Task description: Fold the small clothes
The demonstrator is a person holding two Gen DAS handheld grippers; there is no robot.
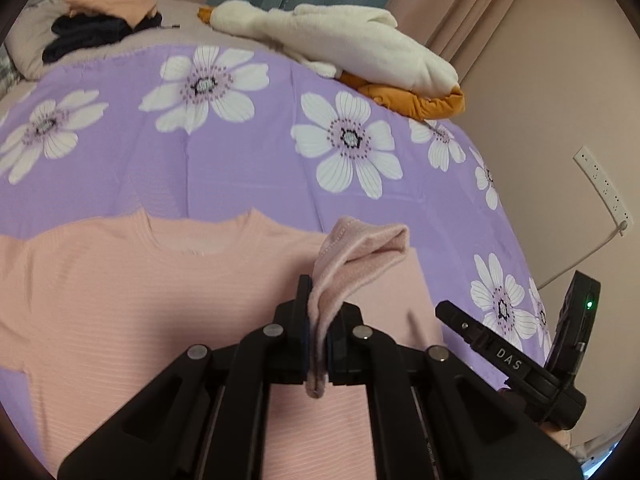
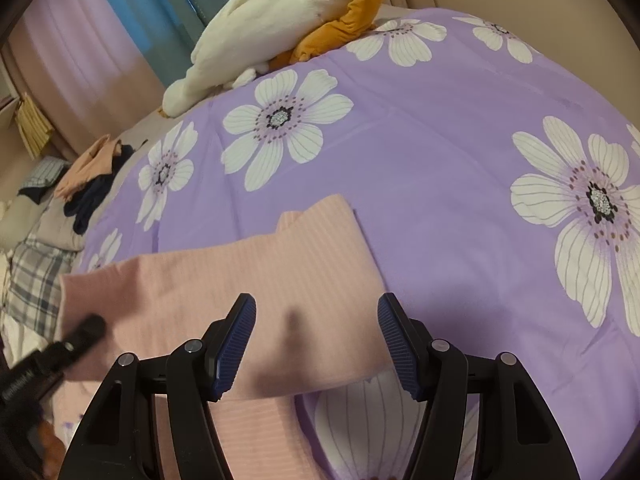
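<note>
Your purple floral bedspread (image 1: 248,168) carries the pink ribbed top (image 1: 120,280) laid flat, neckline away from you. Your left gripper (image 1: 316,344) pinches its sleeve cuff (image 1: 352,256) above the chest, likely folding inward; your right gripper (image 2: 316,344) hangs spread, empty, over the top's edge.

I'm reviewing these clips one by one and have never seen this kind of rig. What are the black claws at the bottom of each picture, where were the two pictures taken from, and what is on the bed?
The claws are hand-held two-finger grippers, one per hand, each with a fisheye camera looking along its fingers. The left camera shows the left gripper shut on a pink sleeve lifted off a pink top, which lies flat on a purple flowered bedspread. The right camera shows the right gripper open above the same top, holding nothing. Farther back lie a white and orange plush toy and a pile of clothes.
</note>
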